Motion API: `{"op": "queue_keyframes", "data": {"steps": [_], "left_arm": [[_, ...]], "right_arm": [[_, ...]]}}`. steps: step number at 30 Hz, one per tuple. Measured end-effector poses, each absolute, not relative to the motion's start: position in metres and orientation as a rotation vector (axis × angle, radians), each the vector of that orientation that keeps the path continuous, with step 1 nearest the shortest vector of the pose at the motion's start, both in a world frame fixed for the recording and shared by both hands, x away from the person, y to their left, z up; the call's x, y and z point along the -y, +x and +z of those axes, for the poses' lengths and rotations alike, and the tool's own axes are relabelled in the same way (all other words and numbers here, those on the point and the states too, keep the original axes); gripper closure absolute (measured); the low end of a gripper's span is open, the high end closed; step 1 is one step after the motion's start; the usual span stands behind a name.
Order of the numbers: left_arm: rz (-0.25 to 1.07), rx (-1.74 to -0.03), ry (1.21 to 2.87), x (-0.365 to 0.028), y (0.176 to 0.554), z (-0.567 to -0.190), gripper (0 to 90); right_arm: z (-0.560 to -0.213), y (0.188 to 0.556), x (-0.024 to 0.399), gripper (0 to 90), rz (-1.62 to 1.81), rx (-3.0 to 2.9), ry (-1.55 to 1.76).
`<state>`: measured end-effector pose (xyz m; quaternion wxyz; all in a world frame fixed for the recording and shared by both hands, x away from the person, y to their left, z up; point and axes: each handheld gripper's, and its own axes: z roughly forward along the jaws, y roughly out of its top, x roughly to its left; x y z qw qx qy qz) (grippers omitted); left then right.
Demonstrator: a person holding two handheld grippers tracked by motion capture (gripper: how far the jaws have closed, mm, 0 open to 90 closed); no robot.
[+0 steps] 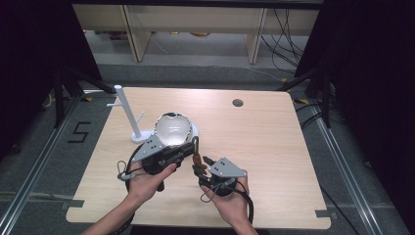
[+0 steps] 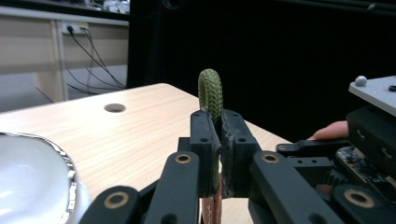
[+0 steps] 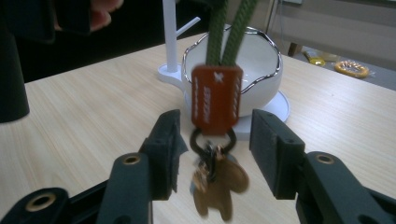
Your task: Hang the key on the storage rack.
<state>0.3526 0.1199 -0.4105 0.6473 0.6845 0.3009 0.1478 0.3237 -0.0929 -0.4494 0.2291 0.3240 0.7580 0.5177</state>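
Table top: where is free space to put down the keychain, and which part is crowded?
The table is bare on its right half, from the round cable hole to the right edge, and along the near edge. Crowded: the left middle, where the white stand and bowl stand close behind the left gripper, which holds the keychain, and the right gripper.

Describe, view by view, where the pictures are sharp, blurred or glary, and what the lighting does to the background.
High view: table evenly lit, surroundings fall to black, bowl slightly glary. Left gripper view: green cord loop sharp between shut jaws, bowl rim washed out, background dark. Right gripper view: orange tag soft, brown charm smeared by blur, white stand bright.
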Motion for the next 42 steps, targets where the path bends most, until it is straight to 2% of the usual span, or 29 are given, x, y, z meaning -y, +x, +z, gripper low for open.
{"op": "queue_keyframes", "data": {"steps": [13,29,42], "left_arm": [[0.450,-0.751,1.545,-0.151,0.354,-0.409,84.0],[0.595,-0.821,1.498,-0.208,0.354,-0.402,84.0],[0.643,-0.923,1.465,-0.242,0.350,-0.405,84.0]], "right_arm": [[-0.446,0.321,0.103,50.7,1.386,-2.072,0.895],[-0.446,0.318,0.137,50.7,1.334,-2.029,0.985],[-0.453,0.315,0.163,50.6,1.319,-1.996,1.022]]}}
